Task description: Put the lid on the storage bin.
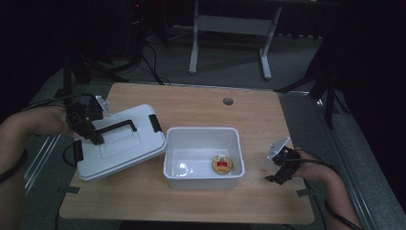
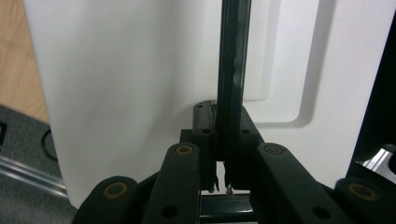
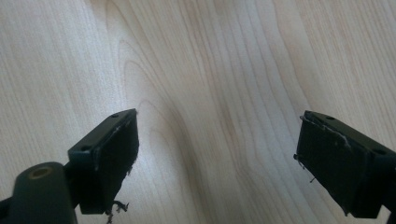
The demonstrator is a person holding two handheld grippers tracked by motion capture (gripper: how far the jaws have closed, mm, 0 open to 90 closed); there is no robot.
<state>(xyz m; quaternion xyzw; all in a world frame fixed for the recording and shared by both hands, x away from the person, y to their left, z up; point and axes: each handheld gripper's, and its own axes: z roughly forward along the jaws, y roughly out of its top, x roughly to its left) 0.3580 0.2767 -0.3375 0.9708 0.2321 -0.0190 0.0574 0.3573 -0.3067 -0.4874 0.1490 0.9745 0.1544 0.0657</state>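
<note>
A white lid (image 1: 119,148) with a black handle (image 1: 117,126) and black side latches lies tilted, its right edge resting on the left rim of an open white bin (image 1: 203,133). My left gripper (image 1: 95,138) is shut on the left end of that handle (image 2: 232,70), seen close up against the lid (image 2: 126,84) in the left gripper view. Inside the bin, at the front right, lies a small round yellow and red object (image 1: 222,164). My right gripper (image 1: 276,178) stands open over bare tabletop right of the bin, its wide-apart pads (image 3: 116,149) holding nothing.
The wooden table (image 1: 201,100) has a round cable hole (image 1: 228,101) at the back. A desk frame (image 1: 230,28) stands on the floor beyond. Dark tripod legs (image 1: 330,91) flank the table at both sides.
</note>
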